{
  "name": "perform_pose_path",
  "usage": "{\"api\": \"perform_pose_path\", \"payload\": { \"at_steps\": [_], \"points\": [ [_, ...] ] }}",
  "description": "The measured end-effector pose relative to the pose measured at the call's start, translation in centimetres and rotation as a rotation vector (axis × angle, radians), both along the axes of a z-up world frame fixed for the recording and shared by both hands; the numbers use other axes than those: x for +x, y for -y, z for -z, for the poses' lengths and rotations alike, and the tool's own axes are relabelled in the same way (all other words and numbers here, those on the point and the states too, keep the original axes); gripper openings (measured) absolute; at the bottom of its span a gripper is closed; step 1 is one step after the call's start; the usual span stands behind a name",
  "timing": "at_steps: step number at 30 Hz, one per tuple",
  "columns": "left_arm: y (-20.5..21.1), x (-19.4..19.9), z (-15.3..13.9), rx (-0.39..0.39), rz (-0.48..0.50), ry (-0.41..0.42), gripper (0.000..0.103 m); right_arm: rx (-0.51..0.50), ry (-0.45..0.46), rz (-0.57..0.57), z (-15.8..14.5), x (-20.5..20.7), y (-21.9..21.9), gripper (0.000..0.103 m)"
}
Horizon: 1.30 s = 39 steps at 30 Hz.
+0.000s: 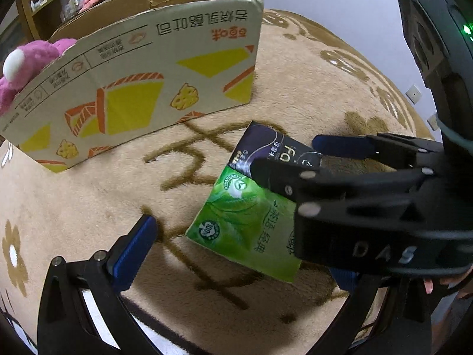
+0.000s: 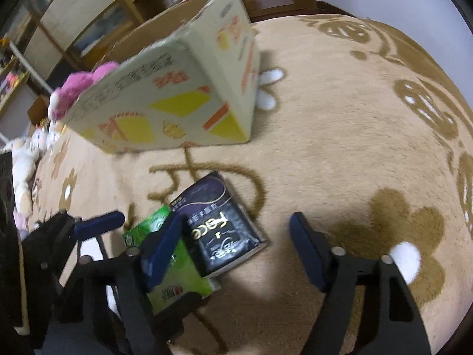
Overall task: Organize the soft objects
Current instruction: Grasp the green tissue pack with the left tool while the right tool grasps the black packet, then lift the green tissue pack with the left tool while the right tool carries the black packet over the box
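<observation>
Both my grippers hang released: the left gripper (image 1: 236, 254) straddles the green tissue pack (image 1: 245, 224), the right gripper (image 2: 236, 251) spread over the black tissue pack (image 2: 218, 230) just beside it on the beige rug (image 2: 340, 136). Beyond stands the cardboard box (image 1: 133, 94) holding a pink plush toy (image 1: 26, 65).

Cardboard box (image 1: 142, 88): upside-down Chinese print is showing on its long side, an orange brand mark reading 百草味 and a dark line ending 乳酸吐司; the small panels of print are sitting too small to read.
Green tissue pack (image 1: 245, 224): a round seal is reading "100%"; Chinese lettering 茶语·经典 is running along its face.
Dark tissue pack (image 2: 218, 230): gold lettering is reading "Face"; the smaller Chinese print beside it is blurring out.
Right gripper (image 1: 295, 159): raised letters "DAS" are showing on its black body.
</observation>
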<state>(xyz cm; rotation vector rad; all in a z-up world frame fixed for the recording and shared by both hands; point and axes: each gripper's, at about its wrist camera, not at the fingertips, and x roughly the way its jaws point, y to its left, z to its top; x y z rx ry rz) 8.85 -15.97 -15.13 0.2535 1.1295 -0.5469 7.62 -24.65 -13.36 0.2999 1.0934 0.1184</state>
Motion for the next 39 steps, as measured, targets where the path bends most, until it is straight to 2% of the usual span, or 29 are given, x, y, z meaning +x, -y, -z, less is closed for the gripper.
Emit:
{"api": "perform_pose_path", "payload": {
  "at_steps": [3, 5, 8, 15, 21, 29, 32, 36, 39],
  "points": [
    [-0.4, 0.0, 0.2, -0.002, -0.007, -0.013, 0.098, 0.006, 0.000, -0.024, 0.1, 0.1, -0.4, 0.059],
    [-0.8, 0.3, 0.3, -0.028, -0.032, -0.042, 0.093, -0.013, -0.006, -0.036, 0.4, 0.4, -0.7, 0.058],
    [-1.5, 0.6, 0.3, -0.049, -0.063, -0.066, 0.087, -0.030, -0.003, -0.037, 0.4, 0.5, -0.9, 0.049],
    [-1.8, 0.6, -0.1, -0.044, -0.067, -0.055, 0.076, -0.014, 0.002, -0.034, 0.2, 0.3, -0.8, 0.038],
    [-3.5, 1.0, -0.8, -0.067, -0.118, -0.055, 0.074, -0.028, 0.030, -0.015, -0.8, -0.1, -0.4, 0.032],
    [-4.8, 0.7, -4.0, -0.065, -0.136, 0.053, 0.073, -0.036, 0.139, 0.043, -3.8, -1.0, 0.7, 0.031],
    [-5.3, 0.2, -6.1, -0.044, -0.135, 0.146, 0.073, -0.039, 0.199, 0.068, -5.6, -1.6, 0.9, 0.031],
    [-6.4, -0.3, -8.7, -0.075, -0.152, 0.229, 0.073, -0.059, 0.282, 0.084, -7.9, -2.2, 0.9, 0.031],
    [-7.3, -0.5, -11.1, -0.095, -0.170, 0.334, 0.073, -0.065, 0.335, 0.089, -9.4, -2.5, 0.8, 0.031]
  ]
}}
